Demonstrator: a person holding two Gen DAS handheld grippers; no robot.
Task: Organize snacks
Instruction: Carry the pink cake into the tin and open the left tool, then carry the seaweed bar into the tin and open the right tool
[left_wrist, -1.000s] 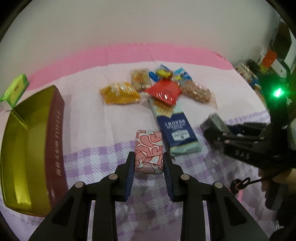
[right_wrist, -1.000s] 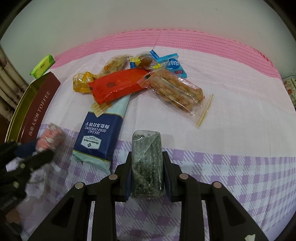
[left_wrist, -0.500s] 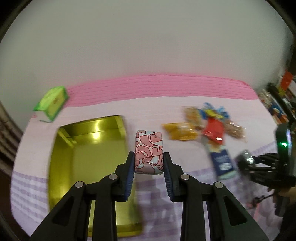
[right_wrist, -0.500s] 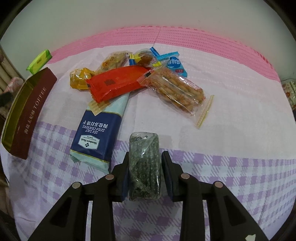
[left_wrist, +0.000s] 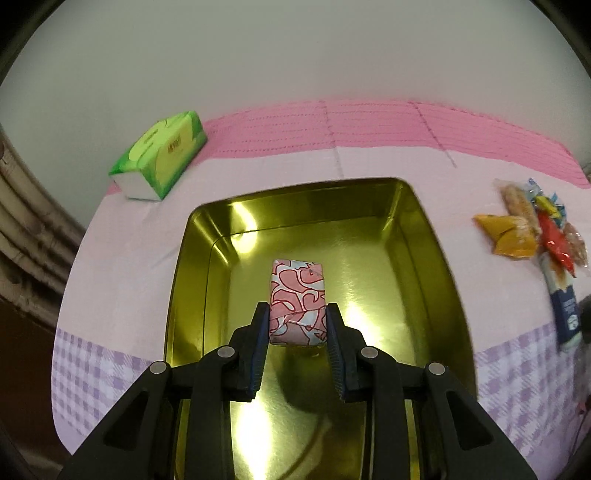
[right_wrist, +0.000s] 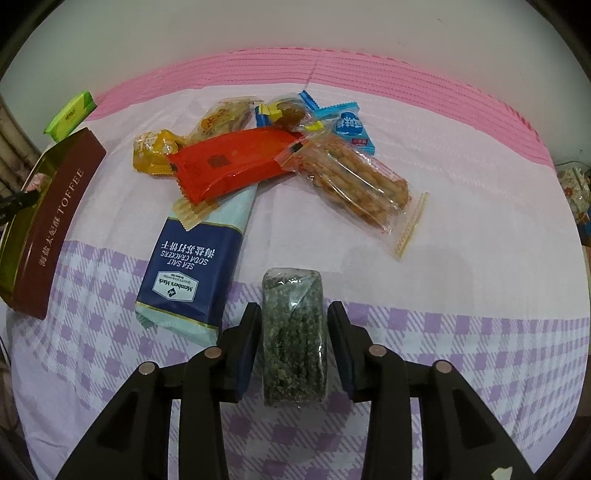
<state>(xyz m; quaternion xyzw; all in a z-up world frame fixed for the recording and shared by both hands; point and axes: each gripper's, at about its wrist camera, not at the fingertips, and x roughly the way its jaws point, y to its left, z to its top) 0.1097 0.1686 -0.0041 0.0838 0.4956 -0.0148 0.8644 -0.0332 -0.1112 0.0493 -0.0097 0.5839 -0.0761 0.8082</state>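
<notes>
My left gripper (left_wrist: 296, 308) is shut on a pink heart-patterned packet (left_wrist: 297, 288) and holds it over the middle of the open gold tin (left_wrist: 436, 258). In the right wrist view a dark green seaweed roll in clear wrap (right_wrist: 291, 295) lies on the checked cloth between the jaws of my right gripper (right_wrist: 294, 310). Those jaws are opening, and a gap shows on each side of the roll. The tin's brown "TOFFEE" wall (right_wrist: 55, 218) is at the far left of that view.
Loose snacks lie in a pile beyond the right gripper: a blue soda cracker pack (right_wrist: 195, 266), a red packet (right_wrist: 232, 166), a clear bag of biscuit sticks (right_wrist: 354, 181), a yellow packet (right_wrist: 155, 151) and small candies. A green tissue pack (left_wrist: 159, 155) sits behind the tin by the wall.
The left gripper has carried the pink packet leftward from the checked cloth to above the tin. The right jaws have parted from the green roll, which now rests on the cloth.
</notes>
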